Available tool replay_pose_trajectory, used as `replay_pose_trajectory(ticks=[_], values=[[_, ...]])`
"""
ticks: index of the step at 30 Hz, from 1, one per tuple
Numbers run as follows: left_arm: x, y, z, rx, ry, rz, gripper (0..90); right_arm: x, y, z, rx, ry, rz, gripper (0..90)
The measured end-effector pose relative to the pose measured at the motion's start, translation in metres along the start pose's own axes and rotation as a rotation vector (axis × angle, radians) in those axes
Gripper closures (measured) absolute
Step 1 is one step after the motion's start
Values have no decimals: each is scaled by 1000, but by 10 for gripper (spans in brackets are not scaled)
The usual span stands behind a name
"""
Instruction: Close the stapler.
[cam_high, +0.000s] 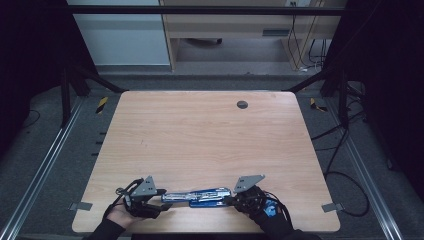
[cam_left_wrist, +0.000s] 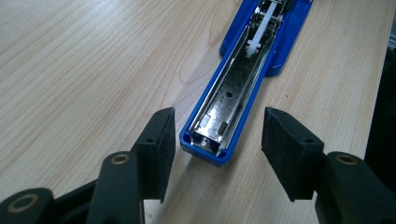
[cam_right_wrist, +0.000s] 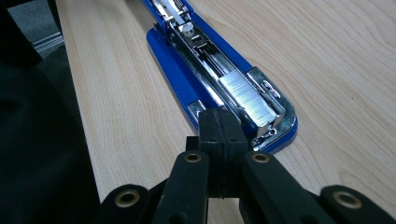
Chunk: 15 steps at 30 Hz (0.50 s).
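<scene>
Blue stapler (cam_high: 197, 196) lies flat, opened out full length near tabletop (cam_high: 200, 135) front edge; metal channel up, staple strip (cam_right_wrist: 252, 98) loaded.

A lab or test room with a recording rig: a bare wooden table (cam_high: 210, 140) stands on grey carpet inside a dark metal frame (cam_high: 200, 10), floor rails (cam_high: 40, 170) along both sides, loose cables (cam_high: 345, 175) beyond its right edge, a desk (cam_high: 225, 25) behind.

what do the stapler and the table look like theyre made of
Stapler: glossy blue shell, probably plastic, around a shiny metal channel that mirrors the light; a strip of silvery staples lies in it. Table: pale wood-grain top, matte, possibly laminate rather than solid wood.
</scene>
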<state>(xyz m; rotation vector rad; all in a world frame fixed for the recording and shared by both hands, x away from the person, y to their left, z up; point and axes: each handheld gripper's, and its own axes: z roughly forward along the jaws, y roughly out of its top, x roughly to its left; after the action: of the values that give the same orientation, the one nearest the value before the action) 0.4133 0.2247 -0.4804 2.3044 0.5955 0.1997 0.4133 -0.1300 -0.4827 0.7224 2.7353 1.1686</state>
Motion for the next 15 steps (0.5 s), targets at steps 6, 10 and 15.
replay_pose_trajectory(ticks=[6, 10, 15], values=[[3, 1, 1, 5, -7, -7, 502, 0, 0, 2, -1, -4, 1, 900], [2, 2, 2, -2, -17, -7, 530, 0, 0, 2, -2, -6, 3, 900], [3, 3, 2, 6, -21, -1, 534, 0, 0, 3, -4, -5, 3, 900]])
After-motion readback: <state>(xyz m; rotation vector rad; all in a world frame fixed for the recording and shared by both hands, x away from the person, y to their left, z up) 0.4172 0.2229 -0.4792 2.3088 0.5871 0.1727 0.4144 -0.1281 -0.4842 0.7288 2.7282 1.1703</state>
